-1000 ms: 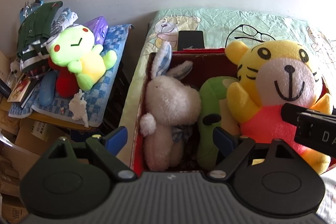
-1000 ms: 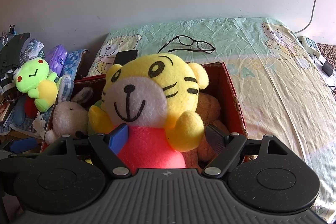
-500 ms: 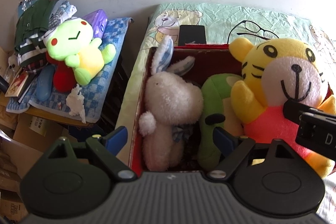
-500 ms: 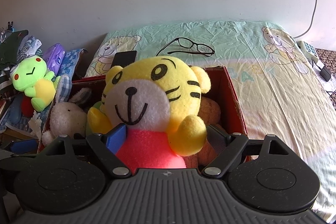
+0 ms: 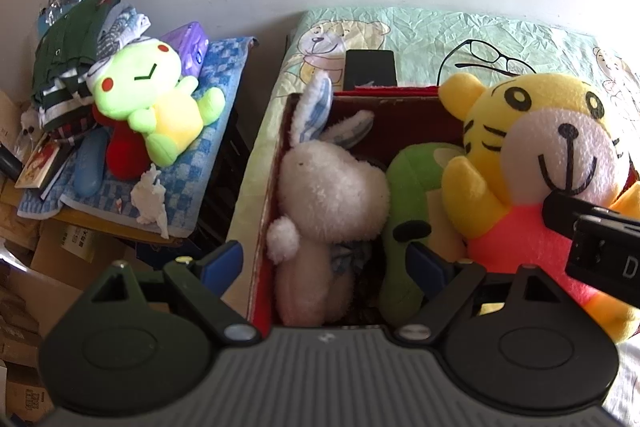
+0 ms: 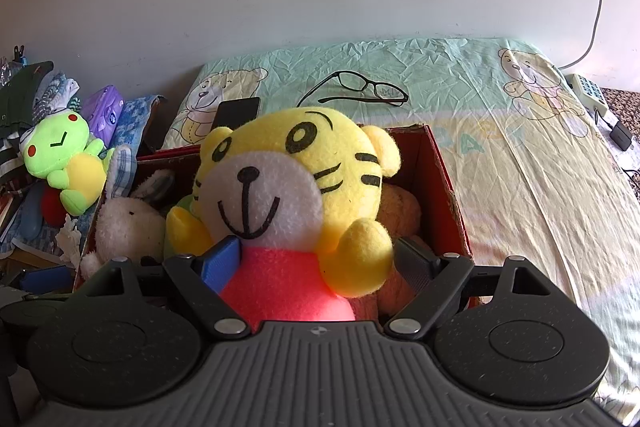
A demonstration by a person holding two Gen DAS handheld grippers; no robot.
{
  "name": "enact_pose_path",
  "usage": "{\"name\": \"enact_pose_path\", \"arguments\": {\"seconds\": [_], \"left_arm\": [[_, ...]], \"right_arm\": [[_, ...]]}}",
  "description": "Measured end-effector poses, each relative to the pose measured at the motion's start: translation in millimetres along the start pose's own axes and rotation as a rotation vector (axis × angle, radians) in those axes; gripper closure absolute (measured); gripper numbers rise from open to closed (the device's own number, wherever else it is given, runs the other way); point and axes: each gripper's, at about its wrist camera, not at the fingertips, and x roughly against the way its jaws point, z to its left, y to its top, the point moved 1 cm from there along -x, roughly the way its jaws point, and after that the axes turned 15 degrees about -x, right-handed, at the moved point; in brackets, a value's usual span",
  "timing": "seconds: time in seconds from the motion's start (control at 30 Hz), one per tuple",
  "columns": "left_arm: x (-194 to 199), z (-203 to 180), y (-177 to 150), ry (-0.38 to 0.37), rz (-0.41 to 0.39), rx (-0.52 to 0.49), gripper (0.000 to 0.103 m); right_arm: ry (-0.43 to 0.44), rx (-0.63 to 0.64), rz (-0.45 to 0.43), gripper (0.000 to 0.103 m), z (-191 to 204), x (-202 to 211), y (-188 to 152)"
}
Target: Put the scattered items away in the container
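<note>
The right gripper [image 6: 316, 263] has its jaws spread around the yellow tiger plush [image 6: 288, 195] sitting upright in the red box [image 6: 436, 187], whether gripping I cannot tell, while the left gripper [image 5: 324, 263] hangs wide open and empty

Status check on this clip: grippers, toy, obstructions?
Left gripper open, empty. Right gripper straddles tiger plush over red box; grip unclear. Nothing blocking.

I note a yellow, black-striped tiger [image 6: 296, 187] in pink. The box [image 6: 436, 187] is red. The rabbit [image 5: 332, 195] is white.
</note>
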Motion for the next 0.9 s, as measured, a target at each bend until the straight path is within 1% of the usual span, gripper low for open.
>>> {"name": "enact_pose_path", "arguments": {"seconds": [0.9], "left_arm": [[-0.6, 1.0, -1.5, 0.011, 0.016, 0.004, 0.015]], "right_arm": [[0.000, 0.002, 0.000, 0.018, 1.2, -0.1, -1.0]]}}
